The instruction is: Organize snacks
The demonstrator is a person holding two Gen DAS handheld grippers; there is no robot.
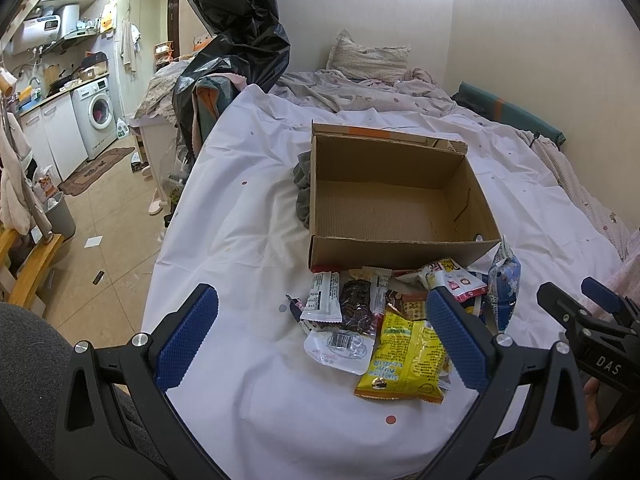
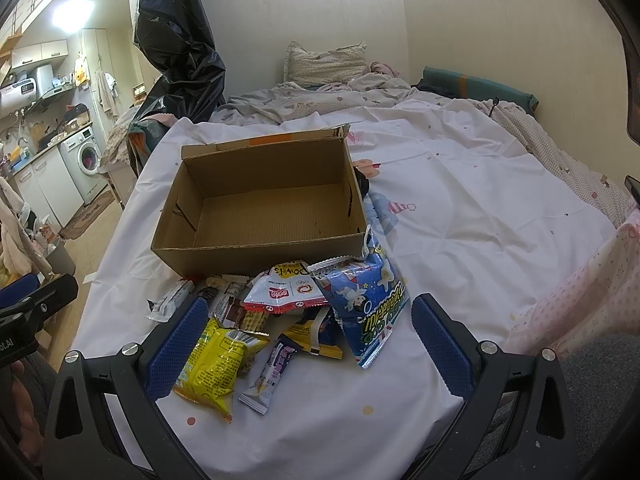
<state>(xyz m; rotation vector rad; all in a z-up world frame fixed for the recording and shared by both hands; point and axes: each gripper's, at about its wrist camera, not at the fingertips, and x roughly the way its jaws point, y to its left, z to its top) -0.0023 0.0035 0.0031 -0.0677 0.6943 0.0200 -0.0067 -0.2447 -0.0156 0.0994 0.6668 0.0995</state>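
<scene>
An open, empty cardboard box (image 1: 384, 200) (image 2: 264, 208) sits on the white sheet (image 1: 248, 208). A pile of snack packets lies in front of it: a yellow bag (image 1: 404, 356) (image 2: 214, 364), a dark chocolate bar (image 1: 356, 306), a white wrapper (image 1: 322, 298), a red-and-white pouch (image 1: 448, 278) (image 2: 286, 288), a blue bag (image 1: 504, 288) (image 2: 368, 304) and a purple stick packet (image 2: 270, 372). My left gripper (image 1: 322, 332) is open and empty above the pile's near side. My right gripper (image 2: 310, 340) is open and empty over the pile; it also shows in the left wrist view (image 1: 576, 300).
The bed carries a rumpled quilt (image 1: 360, 92) and pillow (image 1: 368, 58) behind the box. A black plastic bag (image 1: 236, 40) hangs at the bed's left corner. A grey cloth (image 1: 303, 188) lies by the box's left wall. Kitchen units and a washing machine (image 1: 98, 114) stand left.
</scene>
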